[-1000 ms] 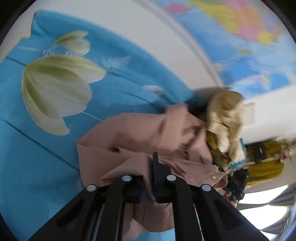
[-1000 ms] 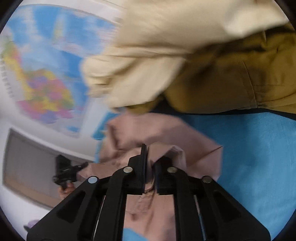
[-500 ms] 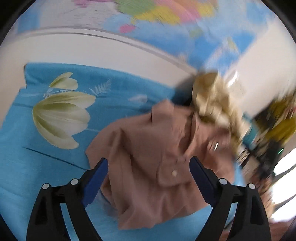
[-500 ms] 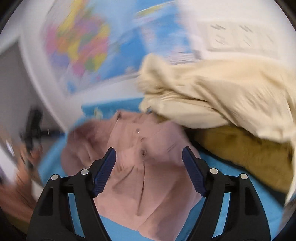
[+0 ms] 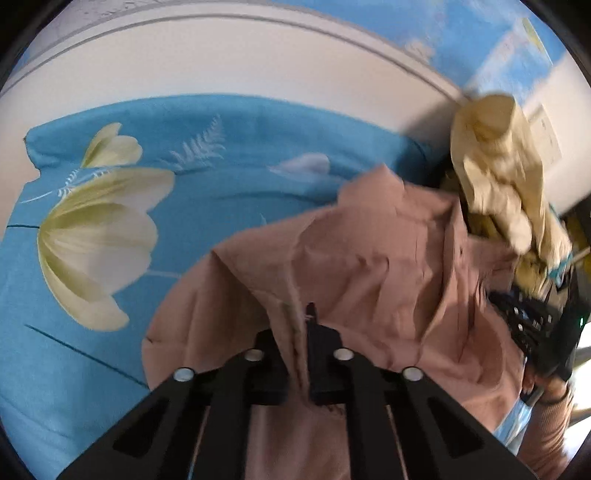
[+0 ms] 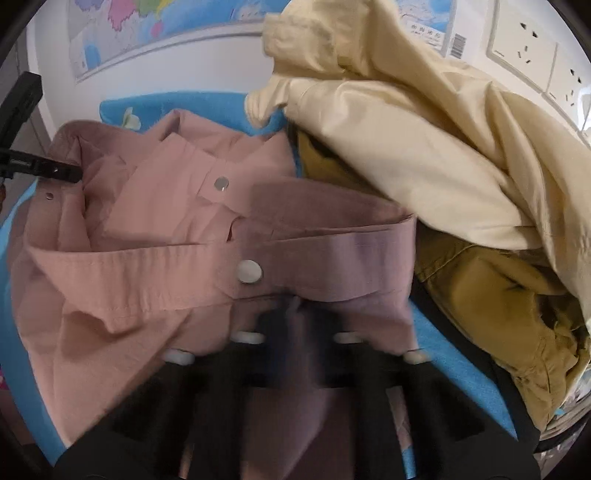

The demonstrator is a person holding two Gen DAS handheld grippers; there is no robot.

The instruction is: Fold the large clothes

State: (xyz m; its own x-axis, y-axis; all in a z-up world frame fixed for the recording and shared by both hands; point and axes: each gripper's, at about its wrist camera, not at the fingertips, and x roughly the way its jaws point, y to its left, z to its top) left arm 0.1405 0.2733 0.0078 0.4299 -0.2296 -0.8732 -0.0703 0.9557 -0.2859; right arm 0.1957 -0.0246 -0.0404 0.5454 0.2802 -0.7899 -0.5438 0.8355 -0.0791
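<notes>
A dusty pink shirt with snap buttons (image 5: 369,258) lies crumpled on a blue flowered sheet (image 5: 221,192). My left gripper (image 5: 299,332) is shut on a fold of the pink shirt near its hem. In the right wrist view the same pink shirt (image 6: 184,236) fills the middle, and my right gripper (image 6: 295,314) is shut on its edge below a snap button; the fingers are blurred. The left gripper's tip (image 6: 55,170) shows at the shirt's far left corner.
A cream jacket (image 6: 424,147) lies on top of an olive garment (image 6: 498,302) at the right, against the wall. A world map (image 6: 166,29) and wall sockets (image 6: 524,48) are behind. The white bed frame (image 5: 258,66) runs along the sheet's far edge.
Half a second ago both grippers were open above the pink shirt. Now both have closed on its fabric, after an earlier release.
</notes>
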